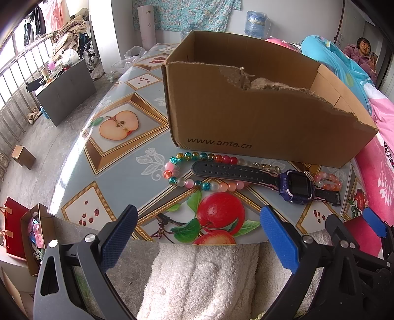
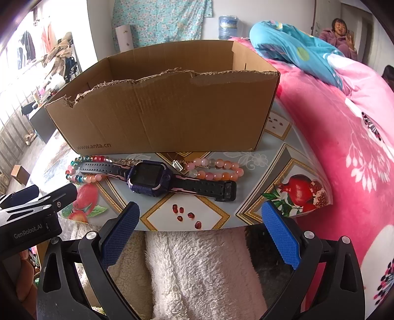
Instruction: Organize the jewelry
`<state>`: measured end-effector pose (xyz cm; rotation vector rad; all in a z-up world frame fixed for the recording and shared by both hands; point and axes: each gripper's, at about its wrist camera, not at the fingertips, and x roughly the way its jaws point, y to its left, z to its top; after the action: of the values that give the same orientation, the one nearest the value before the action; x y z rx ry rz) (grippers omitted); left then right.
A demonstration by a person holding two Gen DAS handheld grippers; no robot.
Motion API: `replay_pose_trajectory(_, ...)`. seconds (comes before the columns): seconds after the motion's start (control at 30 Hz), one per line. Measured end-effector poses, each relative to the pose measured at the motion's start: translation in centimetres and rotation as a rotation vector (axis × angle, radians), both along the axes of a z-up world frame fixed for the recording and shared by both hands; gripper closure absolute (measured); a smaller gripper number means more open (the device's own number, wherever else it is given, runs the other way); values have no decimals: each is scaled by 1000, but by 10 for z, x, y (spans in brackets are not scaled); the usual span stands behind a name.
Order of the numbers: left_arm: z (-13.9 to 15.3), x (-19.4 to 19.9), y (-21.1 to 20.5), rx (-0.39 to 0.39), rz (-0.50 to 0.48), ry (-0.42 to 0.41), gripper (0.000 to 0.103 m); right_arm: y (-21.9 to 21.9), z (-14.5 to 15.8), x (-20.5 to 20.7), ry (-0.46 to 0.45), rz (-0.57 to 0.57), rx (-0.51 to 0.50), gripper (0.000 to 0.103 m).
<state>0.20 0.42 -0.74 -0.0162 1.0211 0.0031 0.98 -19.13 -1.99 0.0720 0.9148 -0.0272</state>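
Both claws spread wide, holding nothing — left gripper (image 1: 197,236), right gripper (image 2: 200,235) near table (image 2: 187,221) edge; watch (image 2: 150,178) lies across bead bracelets (image 2: 216,169) just before cardboard box (image 2: 172,110)

Home bedroom: pink bedding (image 2: 344,118), hanging clothes (image 1: 37,22).

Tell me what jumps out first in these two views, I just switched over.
The big torn cardboard box dominates the middle of the fruit-print table. Right in front of it lies a purple watch, its strap lying over a multicoloured bead bracelet on the left, with a pink bead bracelet just behind its other strap. Both the left gripper and right gripper hover open at the near table edge, holding nothing.
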Motion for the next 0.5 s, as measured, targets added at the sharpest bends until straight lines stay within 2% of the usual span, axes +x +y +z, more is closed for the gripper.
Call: replay_pose_trajectory(0.5,-2,2,8,-10,-1,-14,6,3,5,1,-9,-5,-9,7)
